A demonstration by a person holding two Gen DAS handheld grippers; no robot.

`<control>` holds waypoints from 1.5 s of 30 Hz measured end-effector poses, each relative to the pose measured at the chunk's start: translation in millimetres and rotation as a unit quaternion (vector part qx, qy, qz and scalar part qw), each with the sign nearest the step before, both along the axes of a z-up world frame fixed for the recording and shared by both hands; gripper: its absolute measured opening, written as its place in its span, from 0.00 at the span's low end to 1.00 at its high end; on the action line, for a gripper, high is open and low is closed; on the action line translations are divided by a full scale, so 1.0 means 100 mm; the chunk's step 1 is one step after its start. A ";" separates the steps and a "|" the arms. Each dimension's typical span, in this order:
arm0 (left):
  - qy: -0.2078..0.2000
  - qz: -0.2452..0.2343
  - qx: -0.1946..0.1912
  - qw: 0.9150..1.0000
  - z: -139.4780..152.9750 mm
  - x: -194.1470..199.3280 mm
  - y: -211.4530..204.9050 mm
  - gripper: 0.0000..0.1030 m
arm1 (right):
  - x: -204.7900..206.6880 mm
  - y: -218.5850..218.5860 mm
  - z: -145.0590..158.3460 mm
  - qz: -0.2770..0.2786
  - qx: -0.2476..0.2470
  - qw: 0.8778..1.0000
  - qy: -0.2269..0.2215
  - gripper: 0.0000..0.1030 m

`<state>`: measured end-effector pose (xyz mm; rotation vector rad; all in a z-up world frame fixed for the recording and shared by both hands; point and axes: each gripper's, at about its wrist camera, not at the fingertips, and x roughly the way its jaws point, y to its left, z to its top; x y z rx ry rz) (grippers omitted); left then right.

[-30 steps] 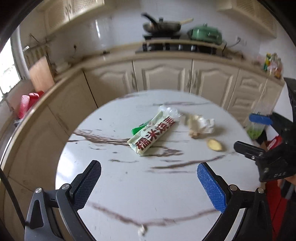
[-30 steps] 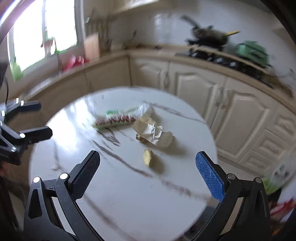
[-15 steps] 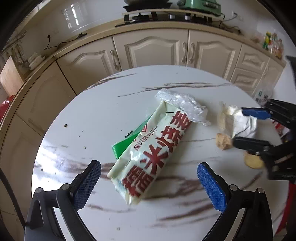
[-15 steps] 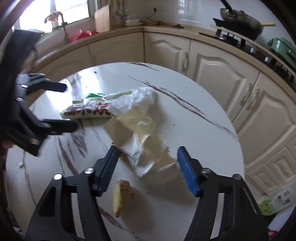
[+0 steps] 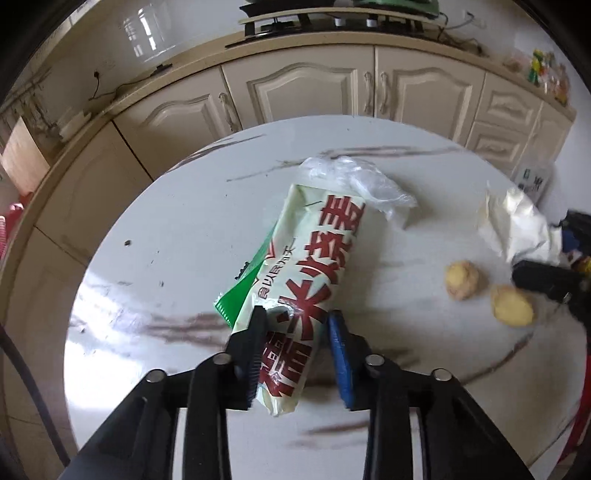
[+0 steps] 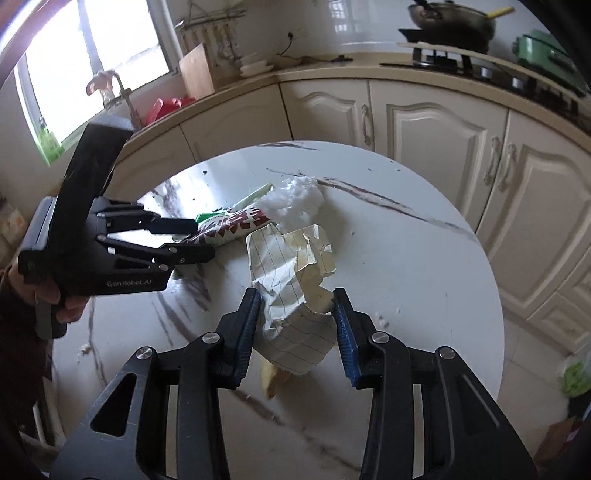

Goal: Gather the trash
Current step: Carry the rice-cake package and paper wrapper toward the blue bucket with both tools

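Room: a kitchen with cream cabinets (image 5: 306, 88) along the wall, a stove with a pan (image 6: 450, 22) on the counter, and a bright window (image 6: 85, 55) at one side.
Surface: a round white table (image 5: 177, 236) with dark marbled streaks.
Wrapper: a long cream food wrapper (image 5: 310, 280) with red characters lies slantwise on the table, a green packet (image 5: 243, 284) tucked under its edge and a clear plastic film (image 5: 354, 181) at its far end.
Left gripper (image 5: 297, 314): its jaws are closing around the near end of the wrapper, one pad pressing each long side, and the wrapper creases between them.
Paper: a crumpled lined paper (image 6: 295, 280) lies just beside the wrapper's far end.
Right gripper (image 6: 295, 299): its jaws are closing on the paper, pads touching both sides of the wad.
Scraps: two yellowish food scraps (image 5: 461, 277) lie on the table near the paper.
Hand: a hand (image 6: 48, 291) holds the left gripper's handle.
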<state>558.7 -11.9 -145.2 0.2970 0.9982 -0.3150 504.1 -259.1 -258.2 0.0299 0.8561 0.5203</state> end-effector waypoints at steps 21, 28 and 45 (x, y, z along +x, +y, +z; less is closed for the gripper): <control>-0.046 0.033 -0.052 0.997 0.28 -0.76 0.21 0.62 | -0.83 0.09 0.30 -0.029 0.036 0.999 -0.014 0.36; -0.012 0.052 -0.029 0.998 0.00 -0.51 0.03 0.62 | -0.66 0.21 0.26 -0.039 0.029 0.999 -0.015 0.36; 0.002 0.049 -0.058 0.997 -0.27 -0.35 0.01 0.45 | -0.36 0.26 0.10 -0.049 0.040 0.998 -0.001 0.37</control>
